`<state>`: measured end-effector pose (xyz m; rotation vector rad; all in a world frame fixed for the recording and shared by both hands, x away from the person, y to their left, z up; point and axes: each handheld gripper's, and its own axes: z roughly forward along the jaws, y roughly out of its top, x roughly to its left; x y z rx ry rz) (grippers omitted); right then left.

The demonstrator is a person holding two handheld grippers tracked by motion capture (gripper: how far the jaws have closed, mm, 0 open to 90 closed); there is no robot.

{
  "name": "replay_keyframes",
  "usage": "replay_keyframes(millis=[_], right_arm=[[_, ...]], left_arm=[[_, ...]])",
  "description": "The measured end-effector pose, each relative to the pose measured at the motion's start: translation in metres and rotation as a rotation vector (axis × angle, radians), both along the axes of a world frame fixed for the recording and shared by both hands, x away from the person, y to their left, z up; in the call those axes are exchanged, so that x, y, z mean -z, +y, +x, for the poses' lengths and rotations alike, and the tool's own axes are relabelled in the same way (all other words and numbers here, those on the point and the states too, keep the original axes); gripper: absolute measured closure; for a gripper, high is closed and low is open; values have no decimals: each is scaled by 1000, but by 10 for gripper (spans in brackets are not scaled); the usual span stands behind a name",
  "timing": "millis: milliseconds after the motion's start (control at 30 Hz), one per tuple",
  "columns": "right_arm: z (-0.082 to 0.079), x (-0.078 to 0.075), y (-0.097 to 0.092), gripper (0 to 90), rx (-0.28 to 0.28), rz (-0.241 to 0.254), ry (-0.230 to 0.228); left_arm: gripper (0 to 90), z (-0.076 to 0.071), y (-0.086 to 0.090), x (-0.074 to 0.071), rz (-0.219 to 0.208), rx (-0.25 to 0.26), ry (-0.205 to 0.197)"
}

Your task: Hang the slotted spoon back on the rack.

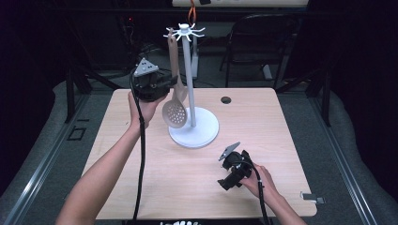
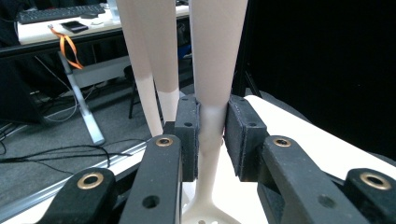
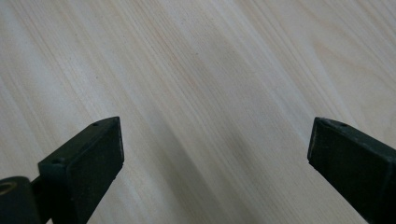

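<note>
A beige slotted spoon [image 1: 174, 111] hangs by its handle from a hook at the top of a white rack [image 1: 187, 70], its perforated bowl low beside the pole. My left gripper [image 1: 172, 84] is raised at the table's back left, shut on the spoon's handle. In the left gripper view the handle [image 2: 215, 70] runs up between the two pads [image 2: 187, 135], which press on it from both sides, and the rack's pole [image 2: 156, 56] stands just behind. My right gripper [image 1: 227, 180] rests low near the front right, open, with bare wood [image 3: 210, 93] between its jaws.
The rack's round white base [image 1: 206, 133] sits at the middle of the wooden table [image 1: 141, 187]. A small dark hole [image 1: 226, 100] lies near the far edge. A dark chair [image 1: 263, 42] stands beyond the table. Cables trail from both grippers toward the front edge.
</note>
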<state>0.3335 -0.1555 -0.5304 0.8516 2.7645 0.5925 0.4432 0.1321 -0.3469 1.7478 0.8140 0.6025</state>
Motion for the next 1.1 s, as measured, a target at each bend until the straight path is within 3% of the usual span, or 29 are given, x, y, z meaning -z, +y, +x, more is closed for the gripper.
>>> replay_keyframes(millis=[600,1100], right_arm=[[0,0,0,32,-1,2,1],[0,0,0,32,-4,-5,2]], left_arm=[[754,7,-7,0,39,-7,6],[754,14,-11,3,44,-25,15]])
